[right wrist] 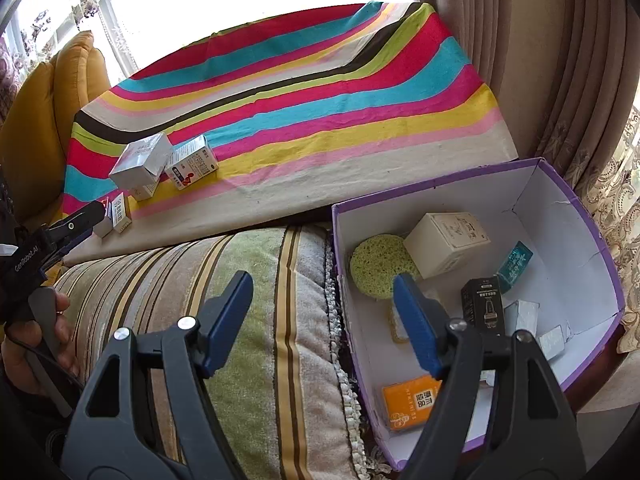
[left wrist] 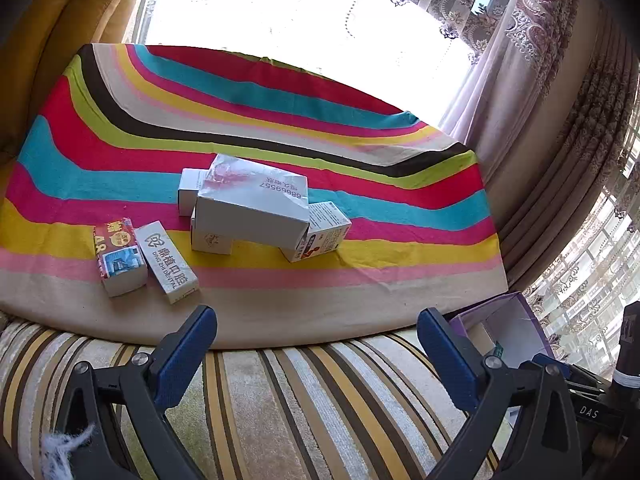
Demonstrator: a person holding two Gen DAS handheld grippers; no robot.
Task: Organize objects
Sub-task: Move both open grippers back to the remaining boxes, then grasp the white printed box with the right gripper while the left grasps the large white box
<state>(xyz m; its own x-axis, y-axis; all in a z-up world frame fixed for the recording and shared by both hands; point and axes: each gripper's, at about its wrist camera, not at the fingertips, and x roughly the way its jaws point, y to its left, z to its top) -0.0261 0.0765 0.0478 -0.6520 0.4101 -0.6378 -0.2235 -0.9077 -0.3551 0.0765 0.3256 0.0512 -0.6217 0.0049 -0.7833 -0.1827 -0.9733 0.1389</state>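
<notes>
Much of the small-box pile is stacked on itself, so only parts show: in the left wrist view a large white box point(left wrist: 252, 204) lies tilted across the top, covering most of a small white box point(left wrist: 191, 190) behind it, a low white box point(left wrist: 210, 240) under its near corner, and the upper end of a printed carton point(left wrist: 320, 234) at its right. Nearer the front edge of the striped cloth point(left wrist: 280, 128) that covers the surface, a red-topped packet point(left wrist: 119, 256) and a long white box with dark lettering point(left wrist: 167, 262) lie side by side, touching. The left claw point(left wrist: 316, 340) stands wide with nothing between its blue pads, hanging over the striped cushion point(left wrist: 312, 400) short of the cloth. The purple-rimmed bin point(right wrist: 576, 216) is cut off at the right edge of that view; the right wrist view shows it beside the cushion, holding a green sponge point(right wrist: 380, 266), a cream box point(right wrist: 446, 244), a teal packet point(right wrist: 516, 266), a black box point(right wrist: 482, 304) and an orange box point(right wrist: 410, 402), plus grey-white pieces too small to name. The right claw point(right wrist: 324, 320) is also wide and empty, its right finger point(right wrist: 420, 324) hiding part of the bin floor. A hand point(right wrist: 36, 344) grips the other tool's handle at the left edge. Curtains point(right wrist: 540, 60) hang behind.
</notes>
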